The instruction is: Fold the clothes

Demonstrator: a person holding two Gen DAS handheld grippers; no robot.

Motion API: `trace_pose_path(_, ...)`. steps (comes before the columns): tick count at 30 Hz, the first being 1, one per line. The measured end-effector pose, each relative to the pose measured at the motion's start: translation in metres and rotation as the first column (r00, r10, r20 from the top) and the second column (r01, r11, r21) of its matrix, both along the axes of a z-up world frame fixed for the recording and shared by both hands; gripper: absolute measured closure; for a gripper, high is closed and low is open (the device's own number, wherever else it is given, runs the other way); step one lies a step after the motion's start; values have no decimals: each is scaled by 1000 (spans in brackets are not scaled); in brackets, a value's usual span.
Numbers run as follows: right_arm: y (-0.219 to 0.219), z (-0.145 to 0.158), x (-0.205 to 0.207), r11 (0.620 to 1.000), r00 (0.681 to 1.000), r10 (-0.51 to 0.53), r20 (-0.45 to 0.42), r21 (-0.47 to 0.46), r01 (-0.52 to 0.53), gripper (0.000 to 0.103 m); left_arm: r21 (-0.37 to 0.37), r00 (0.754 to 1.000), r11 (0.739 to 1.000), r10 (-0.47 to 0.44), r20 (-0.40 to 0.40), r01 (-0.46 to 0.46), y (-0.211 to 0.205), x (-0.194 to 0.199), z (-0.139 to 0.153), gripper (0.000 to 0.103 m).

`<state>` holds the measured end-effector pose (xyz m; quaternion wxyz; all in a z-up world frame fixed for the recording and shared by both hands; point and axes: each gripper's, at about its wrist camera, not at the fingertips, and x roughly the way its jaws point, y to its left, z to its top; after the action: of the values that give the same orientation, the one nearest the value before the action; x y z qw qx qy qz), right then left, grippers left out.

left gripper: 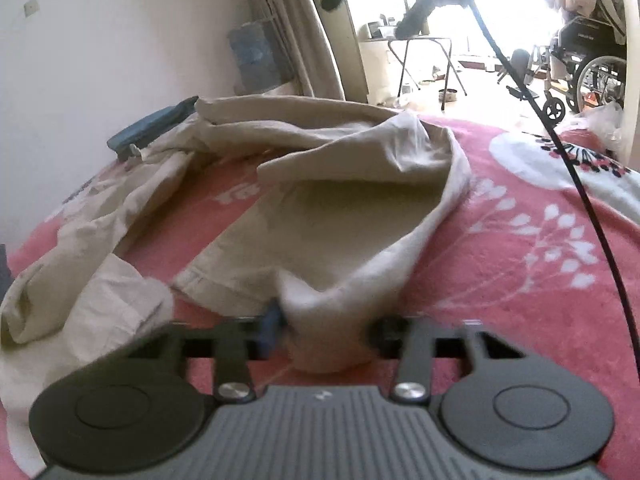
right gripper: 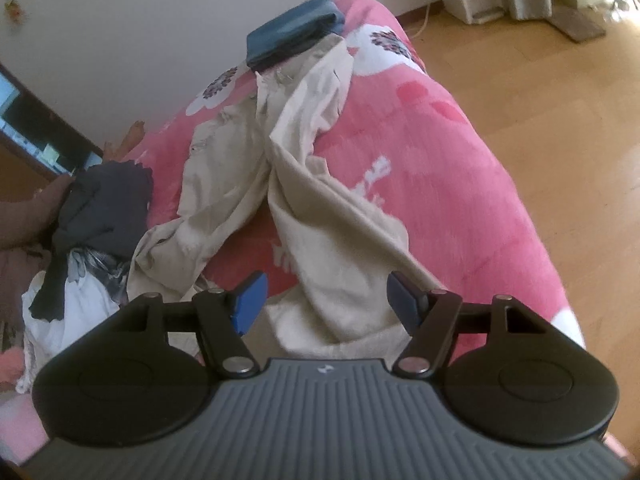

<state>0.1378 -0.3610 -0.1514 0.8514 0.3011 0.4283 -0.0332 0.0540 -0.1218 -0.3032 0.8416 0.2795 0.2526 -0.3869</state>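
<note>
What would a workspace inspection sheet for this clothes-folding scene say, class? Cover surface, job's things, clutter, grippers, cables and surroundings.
Surface: pink floral blanket.
Job's things: beige trousers spread out, crumpled.
Clutter: folded blue garment at far end; dark and white clothes pile beside.
Grippers: left gripper pinching a trouser fold; right gripper open over the fabric.
Cables: black cable hanging across.
Surroundings: white wall, curtain, wooden floor, wheelchair.

You are looking at a pink floral blanket (right gripper: 440, 168) lying over the bed, with a wooden floor (right gripper: 560, 92) beside it. A wheelchair (left gripper: 588, 60) is standing by the bright window, near a folding table (left gripper: 424, 52), and a beige curtain (left gripper: 288, 28) is hanging against the white wall (left gripper: 120, 60).
</note>
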Motion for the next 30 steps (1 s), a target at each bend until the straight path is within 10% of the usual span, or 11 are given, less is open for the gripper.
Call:
trace_pose_path(8, -7, -22, -19, 995, 996, -82, -27, 63, 83, 37, -141, 972, 986, -114, -206, 86, 17, 3, 26, 93)
trace_pose_path(15, -22, -36, -22, 989, 994, -108, -32, 102, 110, 37, -193, 876, 959, -271, -399, 209, 20, -31, 30, 92)
trace_pose_path(23, -28, -50, -19, 995, 996, -73, -48, 65, 76, 37, -274, 783, 958, -237, -575, 88, 54, -17, 39, 44)
trace_pose_path(30, -32, -31, 10, 999, 999, 18, 28, -47, -17, 37, -408, 722, 907, -215, -658, -102, 85, 27, 53, 36)
